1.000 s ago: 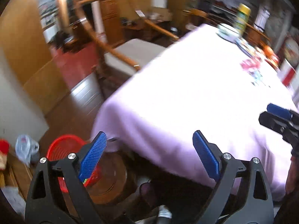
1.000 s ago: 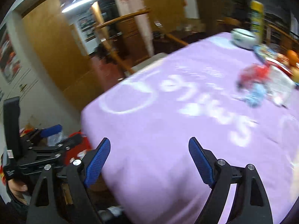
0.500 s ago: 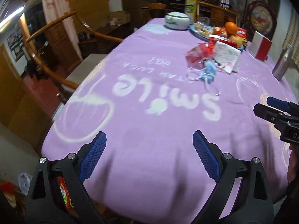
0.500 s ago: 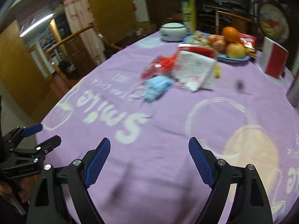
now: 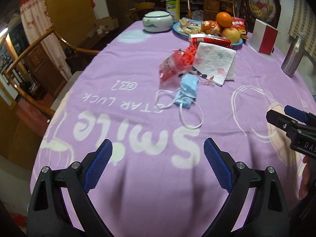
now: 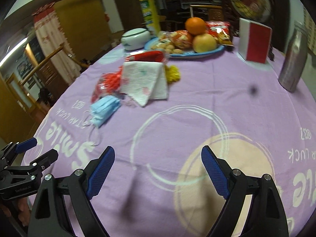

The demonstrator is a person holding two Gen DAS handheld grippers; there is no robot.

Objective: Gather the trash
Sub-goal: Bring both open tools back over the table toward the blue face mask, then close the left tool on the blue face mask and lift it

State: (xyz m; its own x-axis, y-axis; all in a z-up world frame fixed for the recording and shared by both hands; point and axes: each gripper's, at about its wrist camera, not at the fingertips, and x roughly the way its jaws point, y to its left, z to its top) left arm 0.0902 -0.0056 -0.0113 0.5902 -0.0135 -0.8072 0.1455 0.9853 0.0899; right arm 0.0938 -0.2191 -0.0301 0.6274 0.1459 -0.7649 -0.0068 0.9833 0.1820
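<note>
At the bottom of the left wrist view, the left gripper [image 5: 157,152] hangs over the near edge of the purple tablecloth [image 5: 138,177], its blue-padded fingers spread wide with nothing between them. The right gripper [image 6: 158,162] sits likewise at the bottom of its own view, jaws wide and empty, level above the cloth. Each gripper shows at the side edge of the other's frame.

Toward the centre of the left view lies the trash: a crumpled blue face mask [image 5: 187,89] with loose white loops, touching a red plastic wrapper [image 5: 173,65] just beyond it, and beside that a printed paper napkin [image 5: 215,62].

Farther up, a blue plate [image 6: 197,52] holds an orange [image 6: 195,25], an apple [image 6: 204,42] and packaged snacks. A white lidded bowl [image 5: 157,21] stands left of the plate, and a steel bottle [image 5: 292,56] stands at the right edge.
</note>
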